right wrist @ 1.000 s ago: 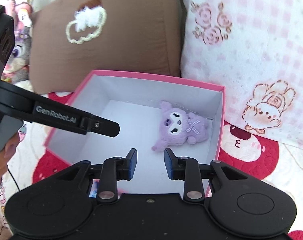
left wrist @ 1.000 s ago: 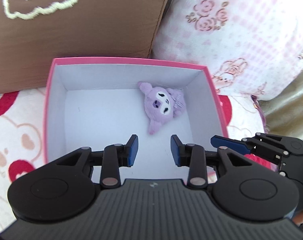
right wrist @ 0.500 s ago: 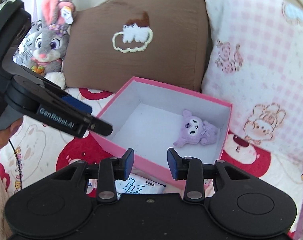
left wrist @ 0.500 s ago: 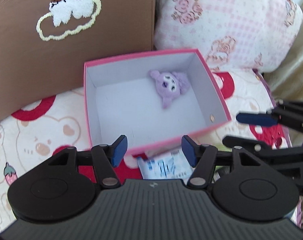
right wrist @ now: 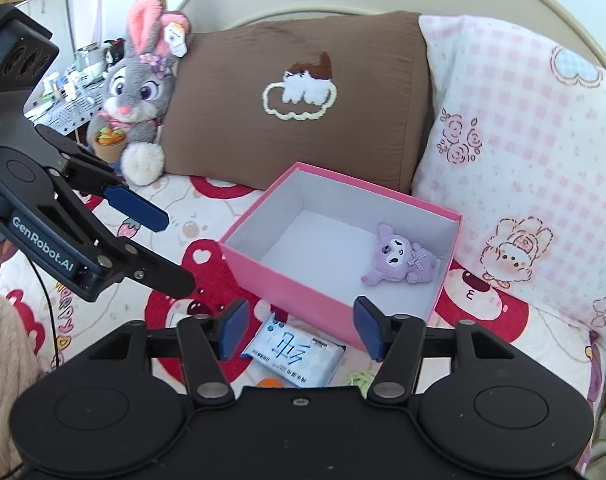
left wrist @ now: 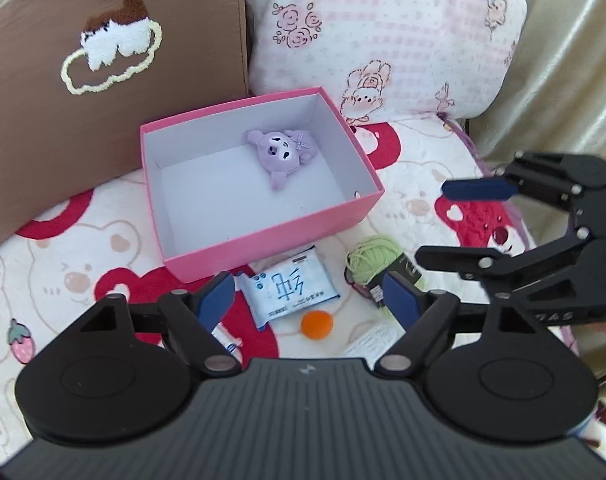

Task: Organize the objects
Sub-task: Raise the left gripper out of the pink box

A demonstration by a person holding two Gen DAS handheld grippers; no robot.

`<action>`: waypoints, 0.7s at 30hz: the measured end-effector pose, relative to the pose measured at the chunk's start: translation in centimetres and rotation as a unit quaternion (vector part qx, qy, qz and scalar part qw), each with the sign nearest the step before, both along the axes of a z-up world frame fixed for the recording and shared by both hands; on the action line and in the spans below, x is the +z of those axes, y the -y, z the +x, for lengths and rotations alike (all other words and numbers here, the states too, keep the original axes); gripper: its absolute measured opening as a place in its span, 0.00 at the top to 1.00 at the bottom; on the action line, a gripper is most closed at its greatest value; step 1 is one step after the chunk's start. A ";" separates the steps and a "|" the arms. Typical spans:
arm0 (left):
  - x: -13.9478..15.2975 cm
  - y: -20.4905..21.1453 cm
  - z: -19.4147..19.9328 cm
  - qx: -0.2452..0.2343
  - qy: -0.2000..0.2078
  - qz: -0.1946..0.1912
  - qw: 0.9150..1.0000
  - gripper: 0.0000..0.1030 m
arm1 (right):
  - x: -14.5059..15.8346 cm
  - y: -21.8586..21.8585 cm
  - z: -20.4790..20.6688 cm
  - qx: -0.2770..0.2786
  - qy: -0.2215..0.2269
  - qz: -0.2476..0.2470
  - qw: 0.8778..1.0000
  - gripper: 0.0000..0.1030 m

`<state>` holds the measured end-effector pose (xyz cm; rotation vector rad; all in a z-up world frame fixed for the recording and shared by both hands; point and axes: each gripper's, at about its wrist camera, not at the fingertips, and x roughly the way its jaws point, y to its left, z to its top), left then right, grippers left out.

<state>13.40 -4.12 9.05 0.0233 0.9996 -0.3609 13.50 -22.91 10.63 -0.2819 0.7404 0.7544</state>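
On a bed covered by a bear-print blanket (left wrist: 415, 184), a brown cushion (left wrist: 103, 80) and a pink checked pillow (left wrist: 383, 32) stand behind an open pink box (left wrist: 271, 236), whose near wall faces both cameras. Inside it, toward the far right corner, lies the small purple plush (left wrist: 281, 152), already put away, so the step in hand looks like the pause between items: choosing what goes in next. The left gripper (left wrist: 307, 300) hangs above the loose things in front of the box, its jaws just having been opening, now spread wide with nothing between them; the right gripper (right wrist: 299, 328) hovers likewise, its jaws also just opened to a middling gap and empty. Just before the box lie a white-and-blue tissue pack (left wrist: 289, 288), a green yarn ball (left wrist: 377, 258) to its right, and a small orange ball (left wrist: 317, 325) nearer still. The next move probably calls for lowering one gripper onto one of these, closing, then lifting over the near wall. The two grippers sit close together and could crowd each other; a grey rabbit plush (right wrist: 137, 92) stands well clear at the left.
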 end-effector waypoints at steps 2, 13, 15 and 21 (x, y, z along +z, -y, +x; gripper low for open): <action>0.0 0.2 -0.8 0.000 0.000 0.006 1.000 0.19 | 0.3 0.3 -0.7 0.004 0.004 0.000 1.000 0.32; -0.8 1.1 -3.8 -0.015 -0.007 0.045 0.999 0.19 | 0.8 1.9 -4.7 0.041 0.001 -0.007 0.999 0.26; -1.0 1.2 -4.4 -0.012 -0.006 0.047 0.999 0.19 | 0.4 2.2 -5.1 0.041 -0.010 -0.003 0.999 0.23; -2.2 1.7 -6.2 -0.017 -0.017 0.035 0.999 0.19 | -1.8 2.8 -6.3 0.058 -0.041 -0.009 0.997 0.19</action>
